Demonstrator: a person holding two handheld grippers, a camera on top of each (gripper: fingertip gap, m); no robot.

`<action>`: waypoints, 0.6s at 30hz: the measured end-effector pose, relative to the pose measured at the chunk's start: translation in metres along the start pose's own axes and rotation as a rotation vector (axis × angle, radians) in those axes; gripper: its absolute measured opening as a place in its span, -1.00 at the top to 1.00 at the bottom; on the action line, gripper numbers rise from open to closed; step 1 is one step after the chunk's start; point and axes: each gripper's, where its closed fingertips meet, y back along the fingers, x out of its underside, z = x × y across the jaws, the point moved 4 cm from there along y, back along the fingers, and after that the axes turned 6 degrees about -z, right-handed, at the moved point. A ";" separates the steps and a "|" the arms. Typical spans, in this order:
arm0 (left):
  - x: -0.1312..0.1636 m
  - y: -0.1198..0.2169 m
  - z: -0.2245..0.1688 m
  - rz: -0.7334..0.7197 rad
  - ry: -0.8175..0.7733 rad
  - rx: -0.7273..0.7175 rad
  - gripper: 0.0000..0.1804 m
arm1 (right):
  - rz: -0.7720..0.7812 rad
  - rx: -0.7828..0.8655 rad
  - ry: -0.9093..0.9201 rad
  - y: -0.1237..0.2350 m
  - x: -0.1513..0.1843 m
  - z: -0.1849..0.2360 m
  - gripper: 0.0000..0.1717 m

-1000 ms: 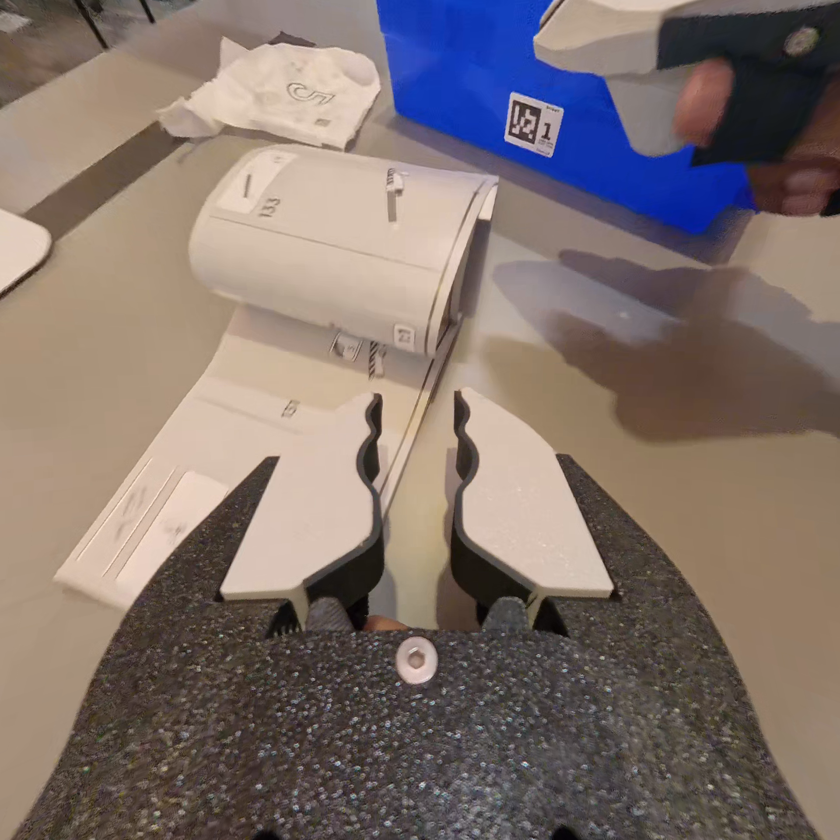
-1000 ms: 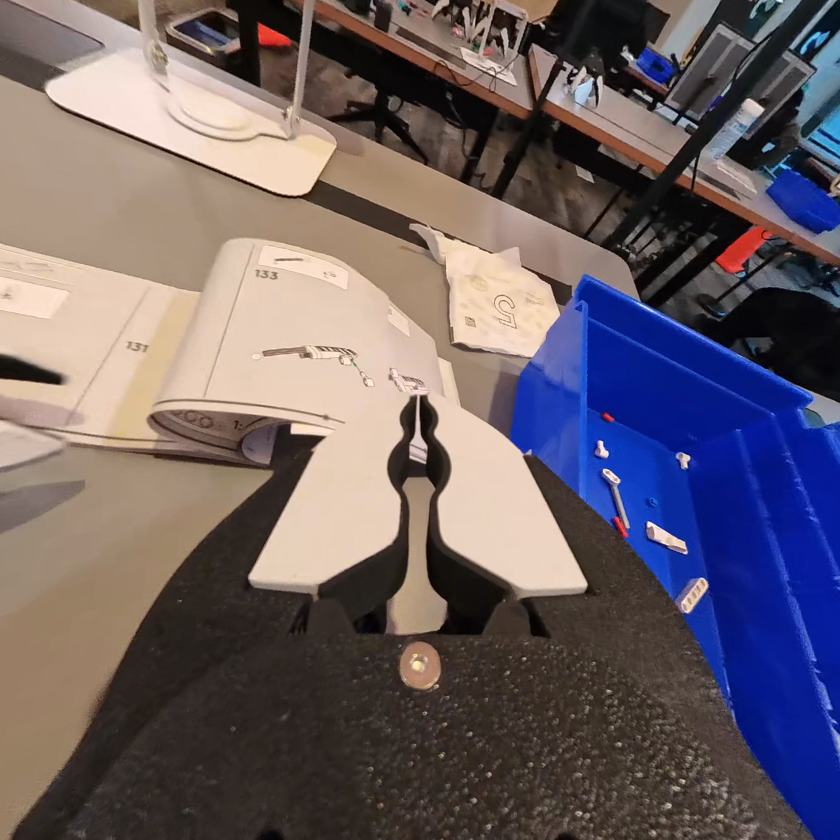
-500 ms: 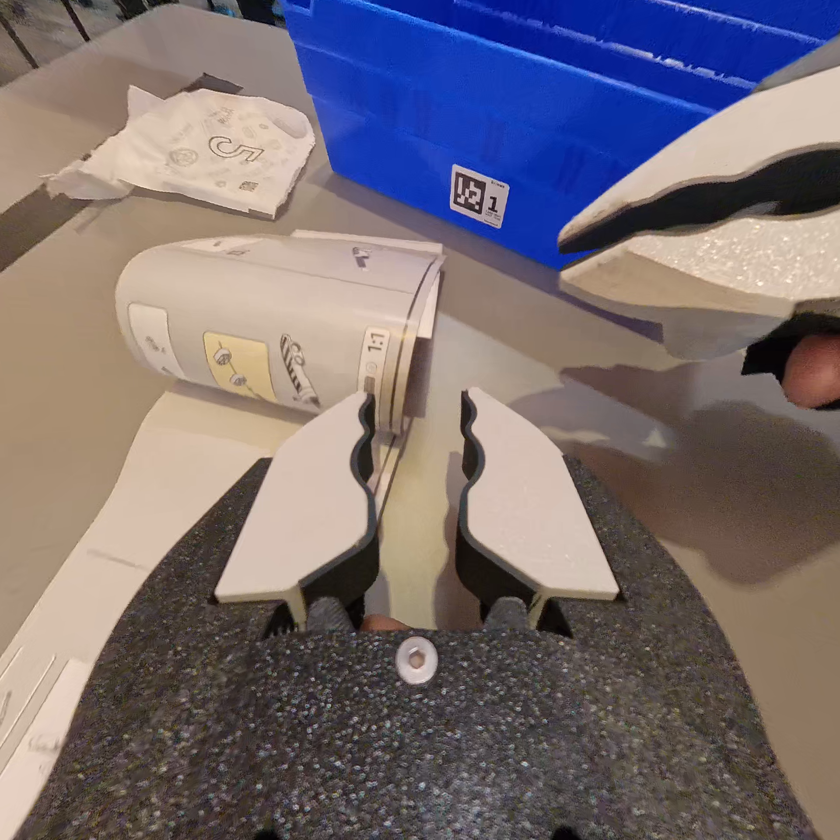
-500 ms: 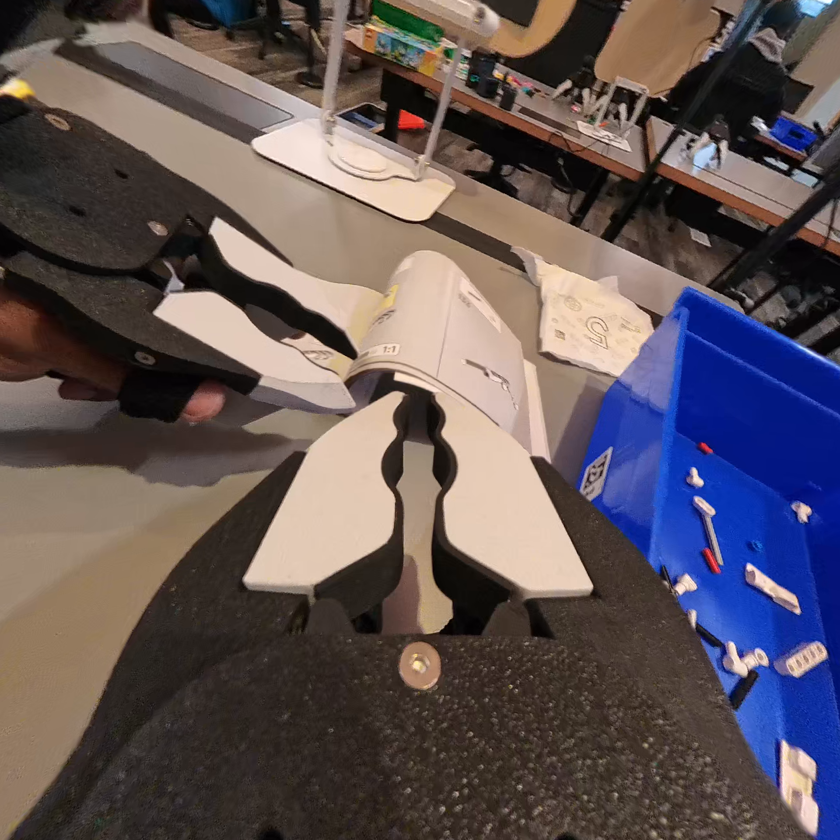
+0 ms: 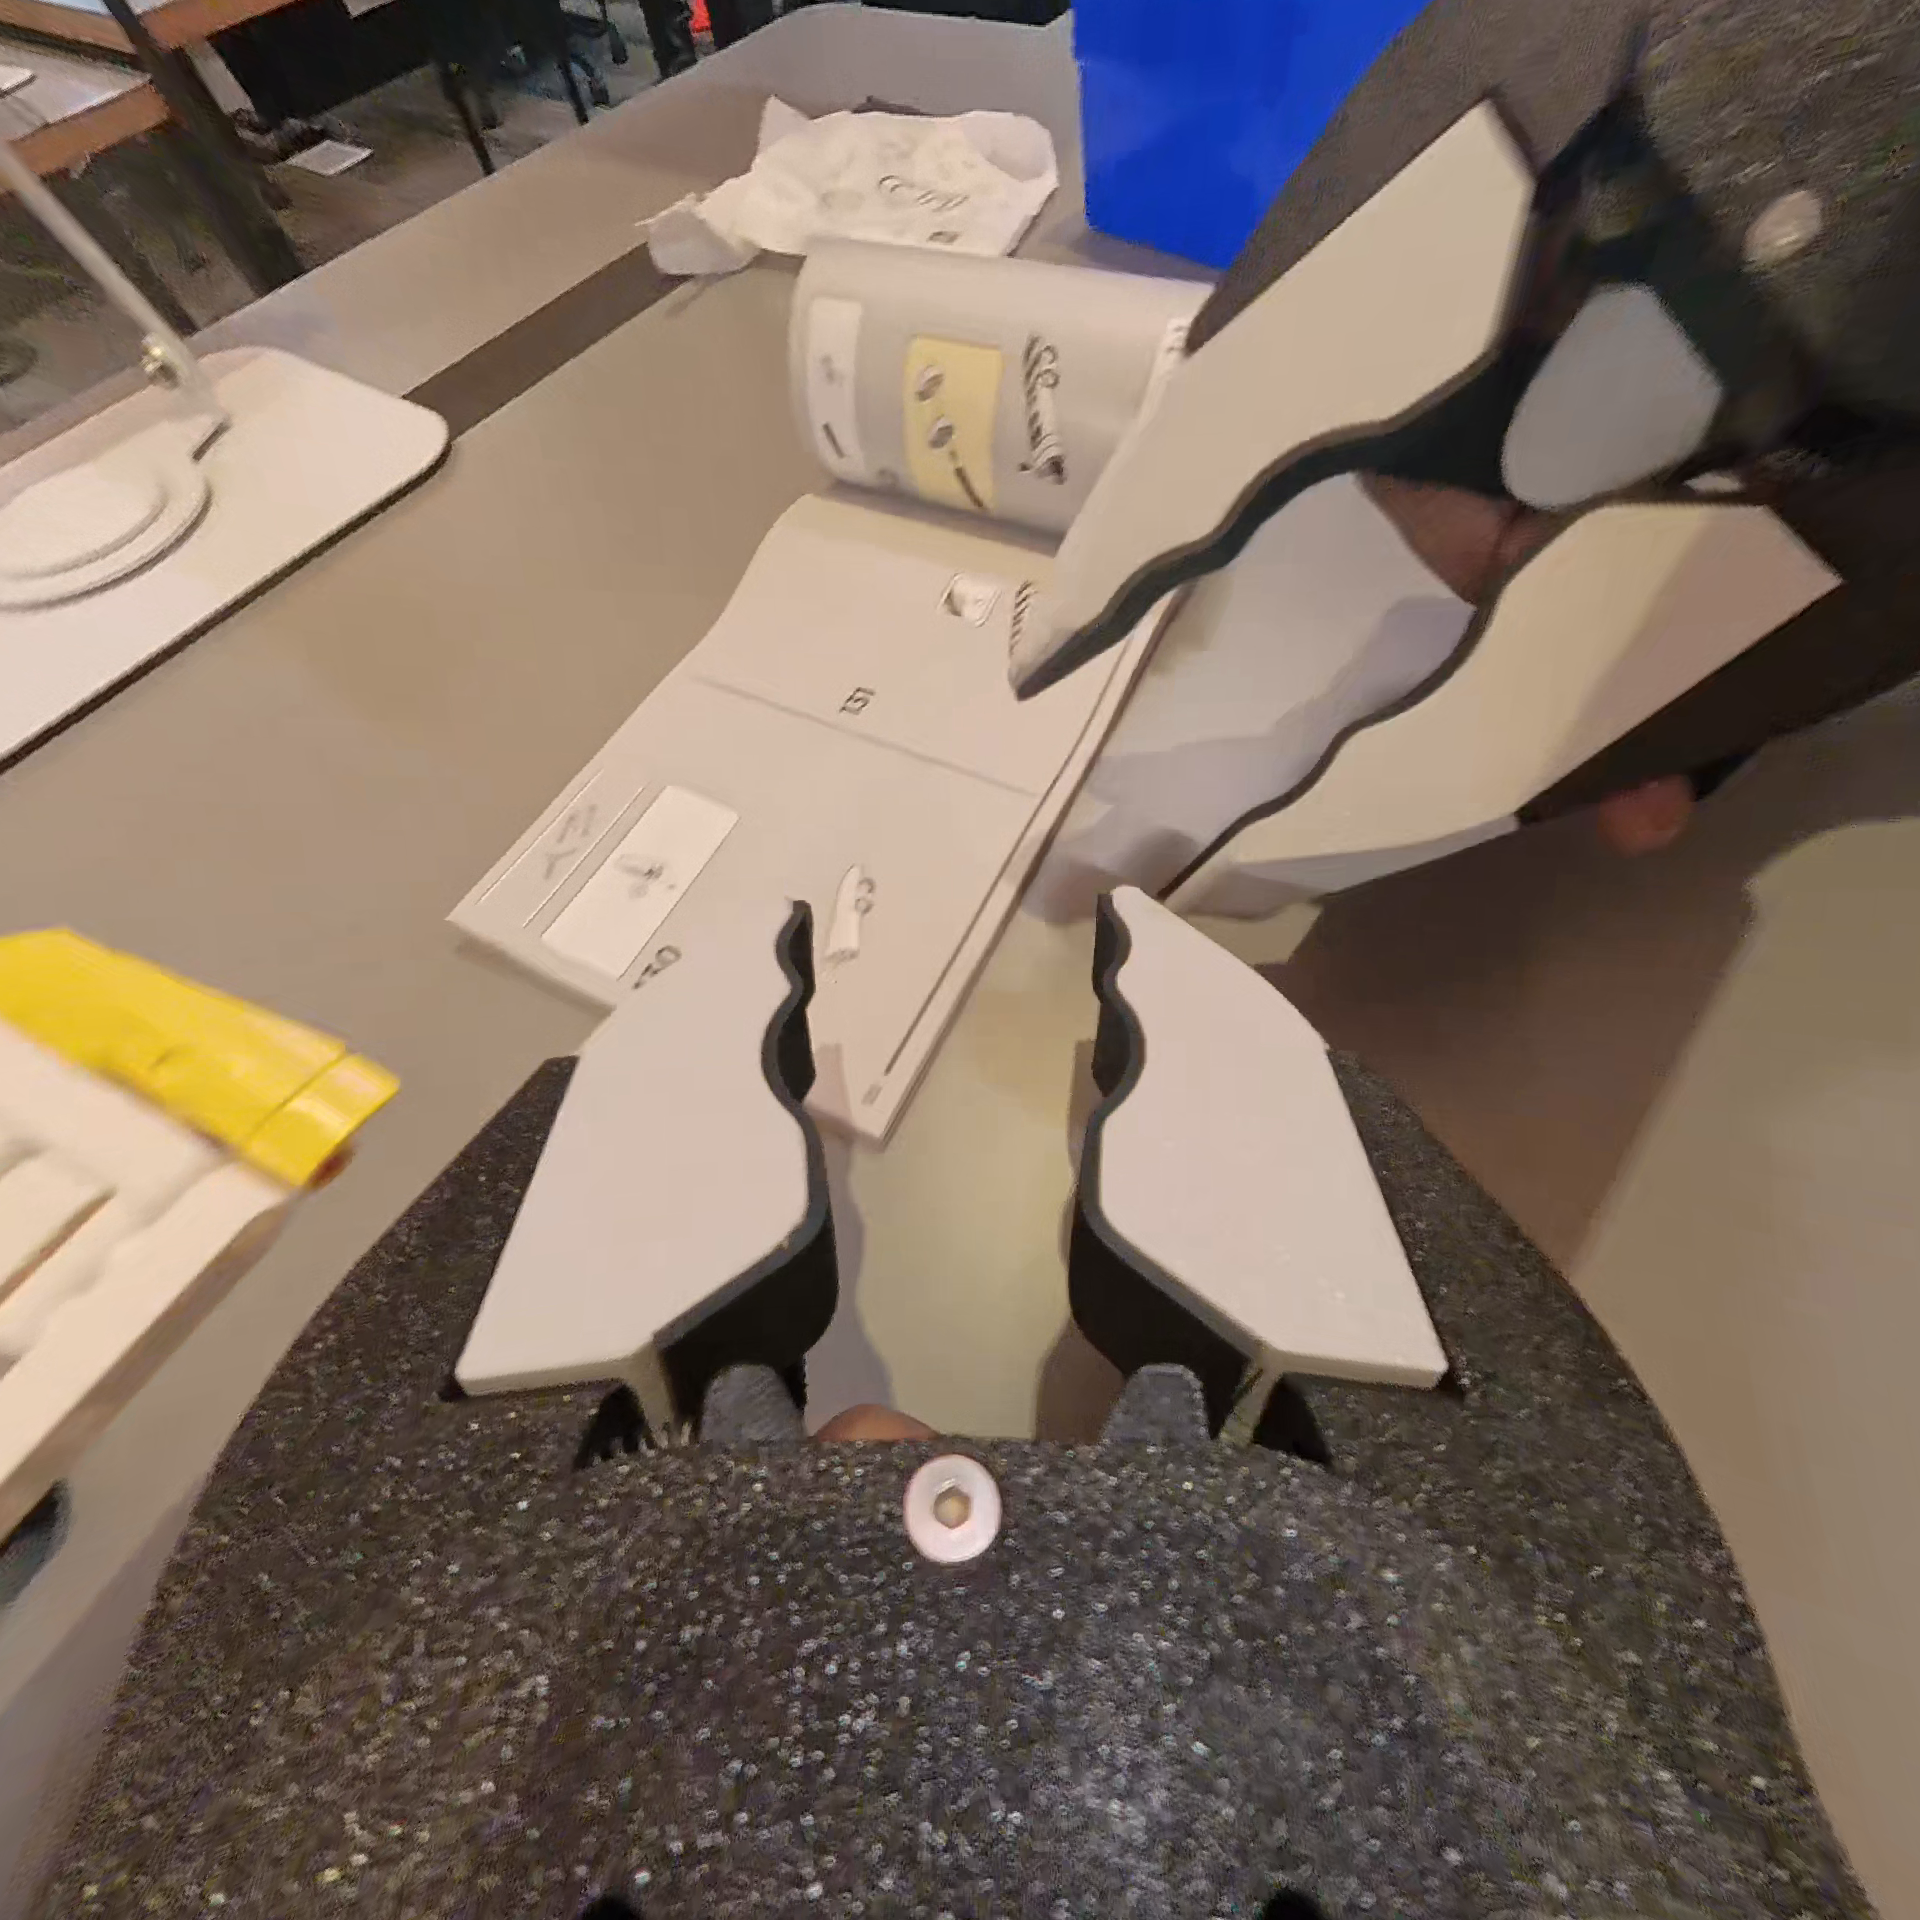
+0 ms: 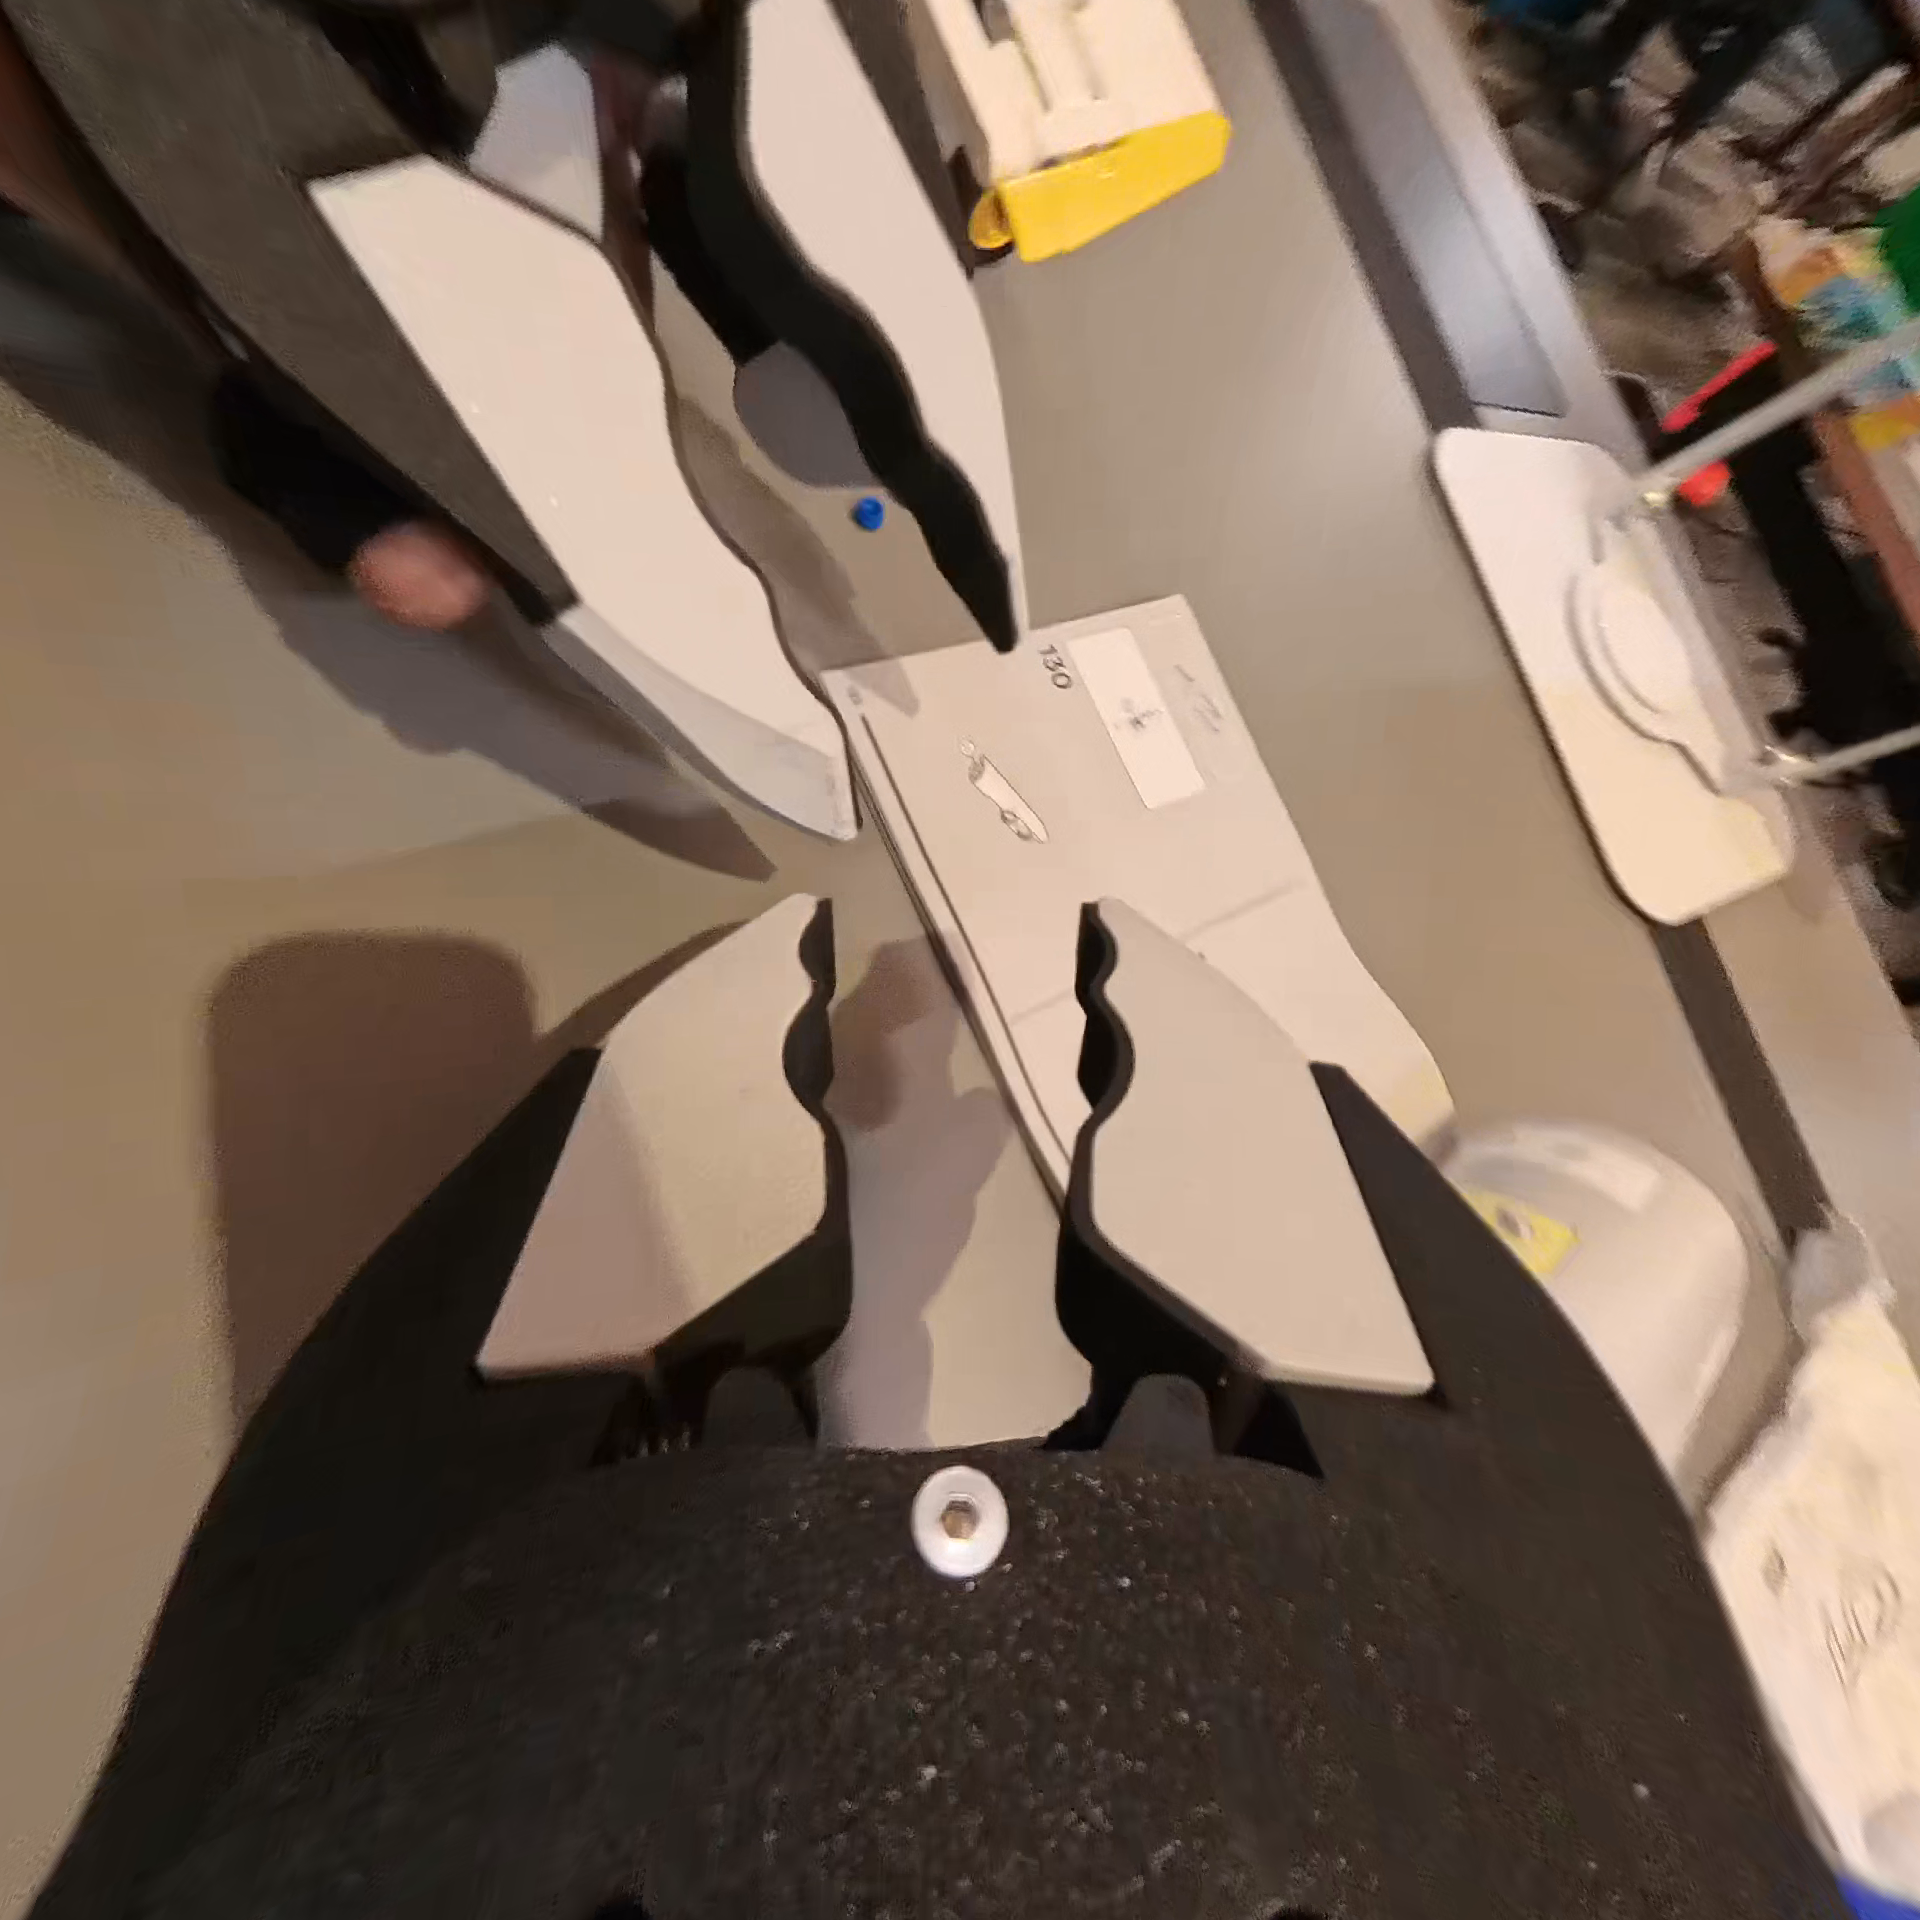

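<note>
Grippers both spread and bare, we see left gripper [image 5: 945,914] and right gripper [image 6: 956,914] over an open instruction booklet [image 5: 831,748] on the grey surface [image 5: 364,727].

the left gripper [image 5: 951,914] points forward and slightly down, its two pale fingers [image 5: 675,1174] spread wide with nothing between the pads. the right gripper [image 6: 954,914] is likewise parted and bare. the two tools face each other nose to nose, tips near but apart; in the left wrist view the right one comes in from the upper right, tilted, with a fingertip of the holding hand [image 5: 1647,816] showing beneath it
</note>
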 end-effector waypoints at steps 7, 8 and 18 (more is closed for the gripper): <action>0.028 0.018 0.018 0.145 0.024 -0.025 0.42 | 0.024 -0.201 -0.030 -0.046 -0.010 -0.003 0.32; 0.031 0.020 0.020 0.154 0.027 -0.025 0.42 | 0.023 -0.222 -0.024 -0.050 -0.012 -0.002 0.32; 0.035 0.024 0.030 0.143 0.135 -0.005 0.46 | 0.021 -0.347 -0.064 -0.067 -0.018 0.003 0.34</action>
